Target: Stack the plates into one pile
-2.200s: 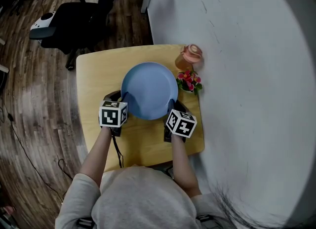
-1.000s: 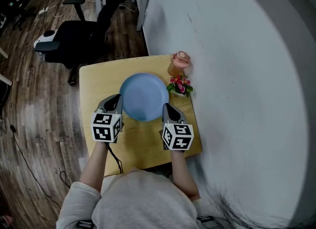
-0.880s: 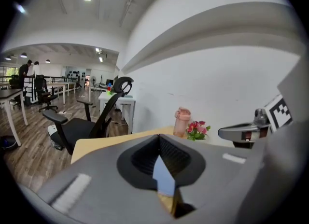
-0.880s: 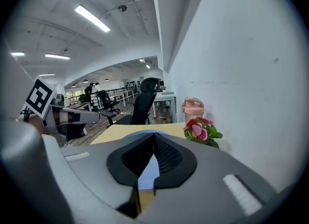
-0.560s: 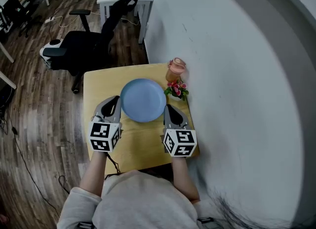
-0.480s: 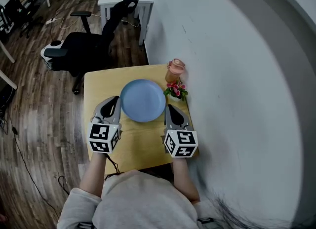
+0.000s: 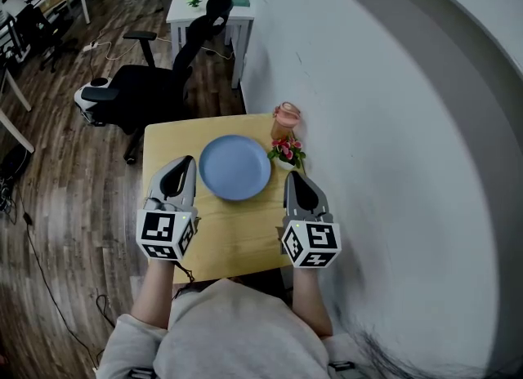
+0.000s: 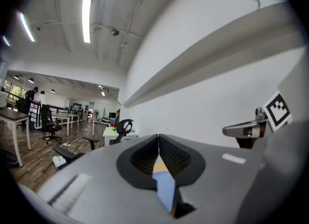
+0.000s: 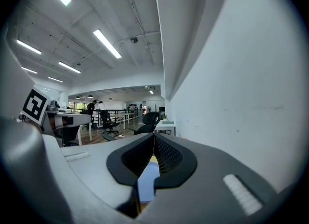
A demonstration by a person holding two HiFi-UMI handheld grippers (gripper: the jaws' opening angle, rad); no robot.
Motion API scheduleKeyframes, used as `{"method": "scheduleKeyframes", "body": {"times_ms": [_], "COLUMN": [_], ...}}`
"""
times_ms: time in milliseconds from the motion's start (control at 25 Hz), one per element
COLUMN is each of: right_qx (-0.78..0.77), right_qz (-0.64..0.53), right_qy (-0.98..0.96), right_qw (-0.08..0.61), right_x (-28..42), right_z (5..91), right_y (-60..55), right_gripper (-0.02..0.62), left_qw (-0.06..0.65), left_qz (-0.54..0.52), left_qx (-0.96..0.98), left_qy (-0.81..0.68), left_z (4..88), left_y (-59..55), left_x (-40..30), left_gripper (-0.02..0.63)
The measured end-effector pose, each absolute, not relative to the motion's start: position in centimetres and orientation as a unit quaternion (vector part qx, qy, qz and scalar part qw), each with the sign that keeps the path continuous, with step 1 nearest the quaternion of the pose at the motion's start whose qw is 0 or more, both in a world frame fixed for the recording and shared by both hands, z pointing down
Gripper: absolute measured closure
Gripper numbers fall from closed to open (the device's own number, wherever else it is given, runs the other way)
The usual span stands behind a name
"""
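On the wooden counter (image 7: 221,238), near its middle: a blue plate (image 7: 234,167), lying flat and gripped by nothing. Reads from above as a single disc; impossible to tell whether more lie beneath. At 8 o'clock of the plate, the left hand-held gripper (image 7: 189,159), jaws pressed together with nothing between them, tips just beside the rim. At 4 o'clock, the right hand-held gripper (image 7: 292,176), likewise closed and empty, tips near the rim and pointing toward 12 o'clock. At 1 o'clock of the plate, against the white wall, a pink cup (image 7: 285,120); at 2 o'clock, just beside the plate's edge, a small bunch of flowers (image 7: 286,153). Beyond the counter at 11 o'clock, on the plank floor, a black office chair (image 7: 151,83).
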State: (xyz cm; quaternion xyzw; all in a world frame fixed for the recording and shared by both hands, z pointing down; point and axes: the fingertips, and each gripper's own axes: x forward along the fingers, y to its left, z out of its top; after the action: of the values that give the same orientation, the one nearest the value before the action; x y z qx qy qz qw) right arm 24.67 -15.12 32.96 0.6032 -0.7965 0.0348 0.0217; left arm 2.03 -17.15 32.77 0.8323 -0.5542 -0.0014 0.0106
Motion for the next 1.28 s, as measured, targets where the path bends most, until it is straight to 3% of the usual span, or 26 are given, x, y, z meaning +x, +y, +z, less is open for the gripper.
{"method": "scheduleKeyframes", "body": {"times_ms": [520,1280], "right_qx": [0.615,0.606], "right_qz": [-0.028,-0.066], "right_qy": [-0.788,-0.792], "right_qw": [-0.01,-0.03], "right_x": [26.6,26.8], "right_z": [28.4,26.1], "right_y": [-11.7,-10.5], "right_gripper": [0.589,0.591], "left_qw": [-0.061,-0.06], "left_qz": [-0.058,-0.065], "left_qx": [0.827,0.829], "left_qy": [-0.556,-0.552], "left_z": [26.6,25.6], "left_y": [-13.8,-13.4], "left_x": [2.6,3.5], "left_gripper": [0.546,0.546]}}
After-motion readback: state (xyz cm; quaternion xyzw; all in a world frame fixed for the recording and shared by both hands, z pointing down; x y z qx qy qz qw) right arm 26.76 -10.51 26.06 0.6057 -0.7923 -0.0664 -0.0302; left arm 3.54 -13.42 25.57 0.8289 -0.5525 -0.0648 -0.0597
